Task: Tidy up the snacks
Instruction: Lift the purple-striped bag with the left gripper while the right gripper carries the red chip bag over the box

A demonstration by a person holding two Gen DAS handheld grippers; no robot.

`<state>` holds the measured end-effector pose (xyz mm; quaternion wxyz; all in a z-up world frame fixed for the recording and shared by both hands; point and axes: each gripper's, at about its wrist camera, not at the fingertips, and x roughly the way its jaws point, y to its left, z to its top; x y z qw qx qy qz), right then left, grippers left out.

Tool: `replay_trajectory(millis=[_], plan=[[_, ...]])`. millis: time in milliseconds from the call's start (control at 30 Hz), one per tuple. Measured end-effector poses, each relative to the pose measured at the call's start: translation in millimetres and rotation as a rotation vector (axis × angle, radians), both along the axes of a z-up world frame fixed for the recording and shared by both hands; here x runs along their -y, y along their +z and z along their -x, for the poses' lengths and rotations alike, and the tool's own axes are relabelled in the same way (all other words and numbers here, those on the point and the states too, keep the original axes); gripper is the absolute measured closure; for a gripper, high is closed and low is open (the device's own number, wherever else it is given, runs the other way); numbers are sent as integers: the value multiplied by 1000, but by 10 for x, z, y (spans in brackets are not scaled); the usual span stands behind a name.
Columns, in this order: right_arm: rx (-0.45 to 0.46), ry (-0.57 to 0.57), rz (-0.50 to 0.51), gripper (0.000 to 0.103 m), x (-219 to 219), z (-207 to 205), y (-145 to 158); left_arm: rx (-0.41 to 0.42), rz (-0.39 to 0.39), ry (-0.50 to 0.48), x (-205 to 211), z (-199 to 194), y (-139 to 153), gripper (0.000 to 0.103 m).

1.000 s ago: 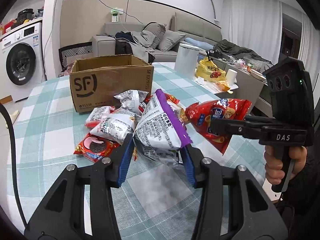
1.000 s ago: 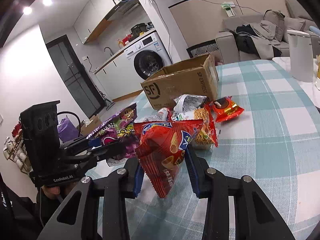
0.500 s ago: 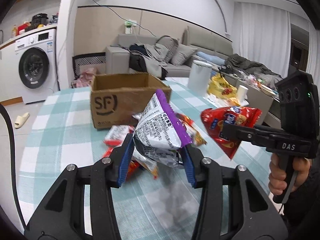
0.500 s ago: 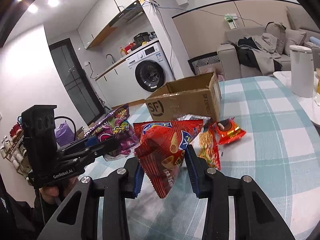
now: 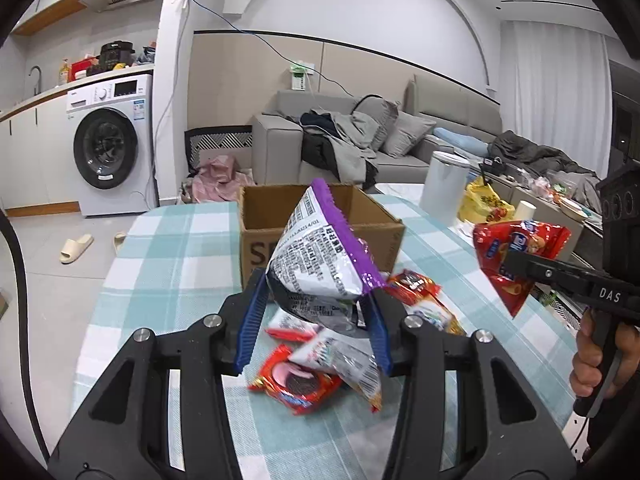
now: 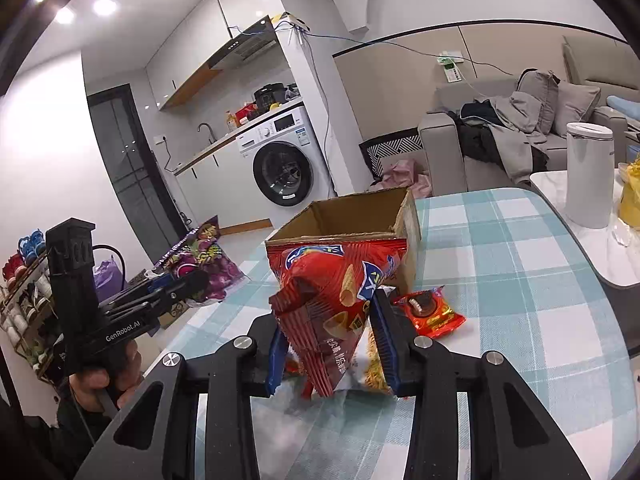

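Note:
My left gripper [image 5: 314,314] is shut on a purple-edged silver snack bag [image 5: 318,264], held in the air above the checked table [image 5: 180,248]. My right gripper [image 6: 332,342] is shut on a red chip bag [image 6: 334,296], also lifted; the same red chip bag [image 5: 516,258] shows at the right of the left wrist view. An open SF cardboard box [image 5: 320,216] stands behind both bags, and the box [image 6: 360,216] looks empty from the right wrist view. Several snack packets [image 5: 316,372] lie on the cloth below the left gripper. A red cookie packet [image 6: 430,312] lies right of the right gripper.
A white cylindrical canister [image 6: 588,172] stands on a white side table at the right with a yellow bag [image 5: 482,202] and a paper cup [image 5: 526,210]. A washing machine [image 5: 110,160] and a grey sofa [image 5: 360,140] are beyond the table. Slippers [image 5: 76,248] lie on the floor.
Both grippers have risen with their bags, so the loose packets now lie lower in view. The box has shifted toward the centre behind the bags.

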<state>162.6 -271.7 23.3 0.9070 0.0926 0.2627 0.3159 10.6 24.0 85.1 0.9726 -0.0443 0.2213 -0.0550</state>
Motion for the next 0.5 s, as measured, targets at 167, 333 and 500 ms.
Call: replay_trajectory(millis=[167,333,500], plan=[[15,-15,10,64,1,-108,79,7,-32,35,-109,-183,82,60],[27,-26,21,64,-32,-258,156,-1,-32,50,-195,-398,126,60],[29,-28,33,64,-95,-434,197,-11,-37,47,-174,-628,135,60]])
